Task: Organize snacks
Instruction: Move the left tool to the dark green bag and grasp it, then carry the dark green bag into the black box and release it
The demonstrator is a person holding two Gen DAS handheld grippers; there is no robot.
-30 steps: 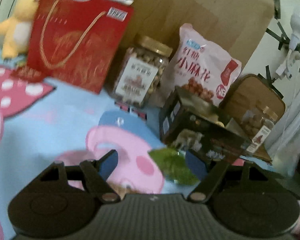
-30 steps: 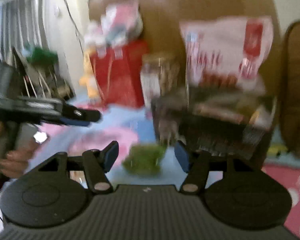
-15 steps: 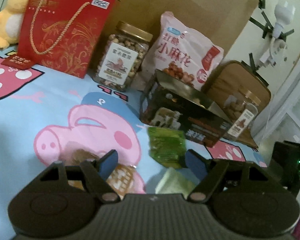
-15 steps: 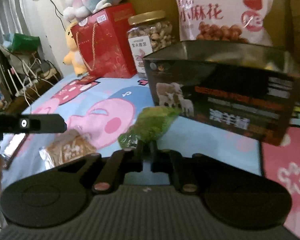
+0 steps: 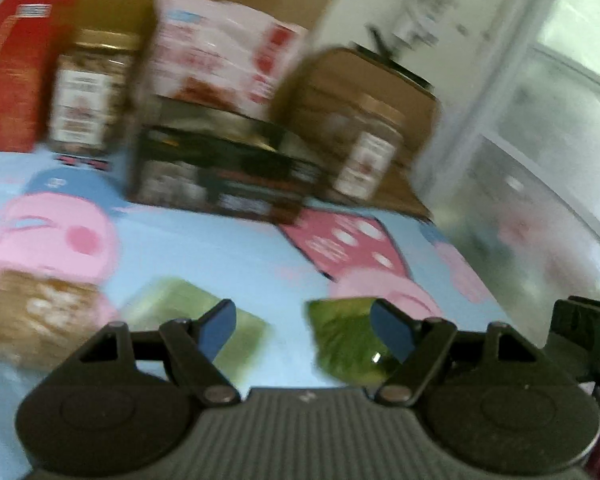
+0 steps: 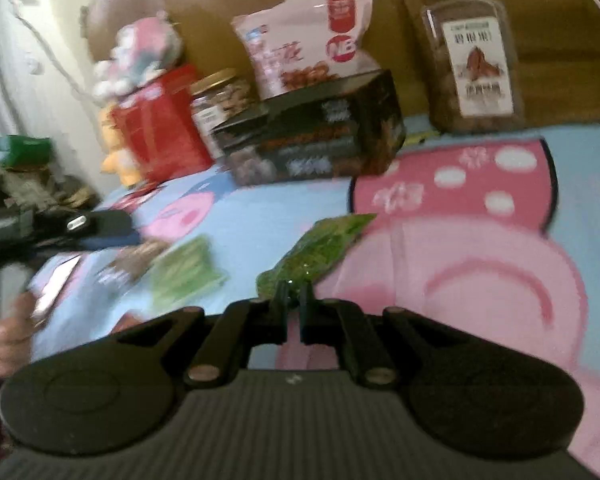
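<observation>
The right hand-held gripper [image 6: 293, 294] had its jaws pressed together on the near corner of a dark green snack packet [image 6: 320, 248], which stuck out ahead of it over the cartoon-print bed sheet [image 6: 480, 272]. The left hand-held gripper [image 5: 304, 320] stood spread with nothing between its blue pads [image 5: 218, 326]. In the blurred left wrist view the same green packet [image 5: 344, 340] showed beside the right-side pad, with a paler green packet [image 5: 188, 304] and what looked like a brown biscuit packet [image 5: 36, 312] lying on the sheet to the left. Further back sat a dark open-topped box [image 6: 316, 136], a pink snack bag [image 6: 312, 44] behind it, two nut jars [image 6: 470, 52] [image 6: 218, 100], and a red gift bag [image 6: 160, 124].
</observation>
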